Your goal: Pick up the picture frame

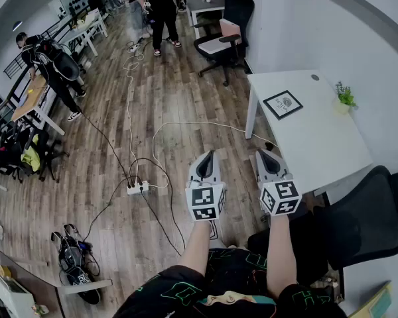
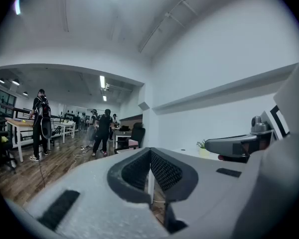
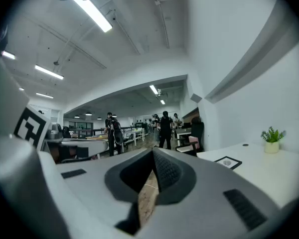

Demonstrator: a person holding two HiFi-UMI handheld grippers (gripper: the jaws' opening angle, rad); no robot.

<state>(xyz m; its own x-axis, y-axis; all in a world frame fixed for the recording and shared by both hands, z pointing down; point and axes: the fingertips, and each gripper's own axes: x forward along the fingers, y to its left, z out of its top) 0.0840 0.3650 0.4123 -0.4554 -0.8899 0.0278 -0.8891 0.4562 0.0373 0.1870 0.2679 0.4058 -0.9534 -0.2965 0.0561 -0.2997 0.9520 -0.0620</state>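
Flat on the white rectangular worktop (image 1: 328, 148): square black-rimmed picture frame (image 1: 283, 104), far and slightly right of the right gripper (image 1: 268, 154), the nearer one. Left gripper (image 1: 206, 158) farther left. Both pressed together, holding nothing. At the worktop's right: small pale pot (image 1: 343, 107), green plant inside.

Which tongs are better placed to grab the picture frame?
Right. The right tongs sit beside the white table, nearer the picture frame lying flat on it; the left tongs hang farther off.
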